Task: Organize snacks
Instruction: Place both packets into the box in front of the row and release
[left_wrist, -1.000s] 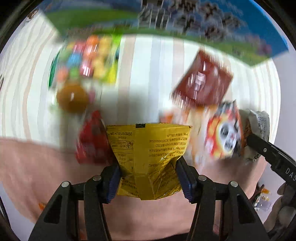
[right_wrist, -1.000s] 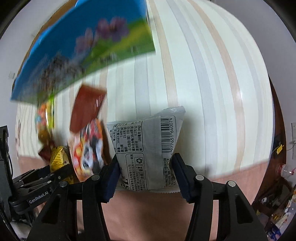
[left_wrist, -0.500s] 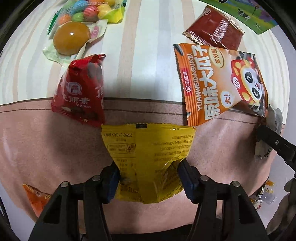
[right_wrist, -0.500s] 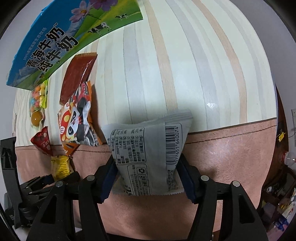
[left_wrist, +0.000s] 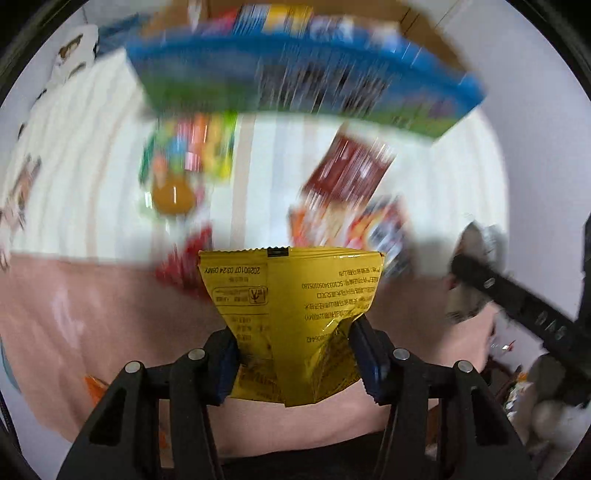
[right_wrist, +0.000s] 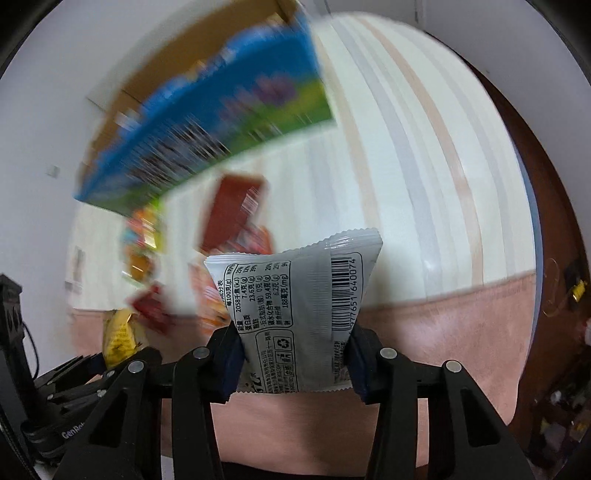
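Both grippers have tightened and risen: left gripper clamps the crinkled yellow foil packet, right gripper the grey plastic barcoded packet — blue-green carton, upper frame, looms nearer — likely destination.

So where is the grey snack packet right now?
The grey packet is pinched in the right gripper, bottom centre of the right wrist view, above the pink table edge.
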